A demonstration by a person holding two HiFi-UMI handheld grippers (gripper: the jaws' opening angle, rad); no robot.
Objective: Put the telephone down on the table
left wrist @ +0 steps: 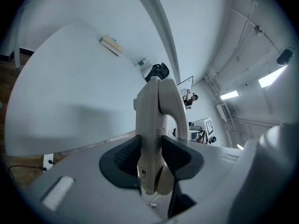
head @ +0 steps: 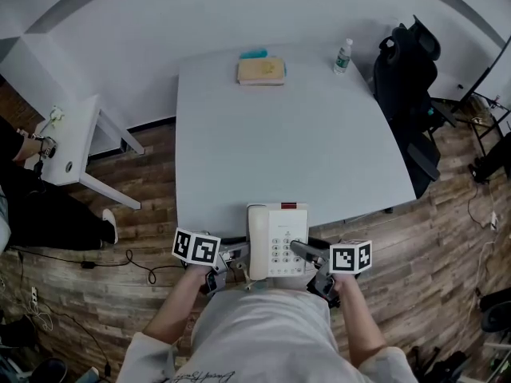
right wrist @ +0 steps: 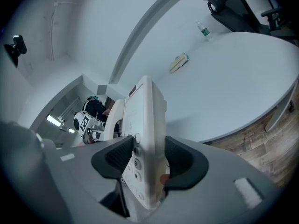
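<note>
A cream desk telephone (head: 276, 241) with handset and keypad hangs at the near edge of the pale grey table (head: 319, 150), held from both sides. My left gripper (head: 233, 255) is shut on its handset side; in the left gripper view the phone (left wrist: 156, 134) stands edge-on between the black pads (left wrist: 122, 157). My right gripper (head: 307, 254) is shut on the keypad side, and the right gripper view shows the phone (right wrist: 145, 139) clamped between its pads (right wrist: 180, 160). The phone's underside is hidden.
A tan book on a teal object (head: 261, 71) and a water bottle (head: 342, 56) stand at the table's far edge. A black office chair (head: 407, 78) is at the right. A small white side table (head: 68, 146) and a seated person are at the left. Cables lie on the wooden floor.
</note>
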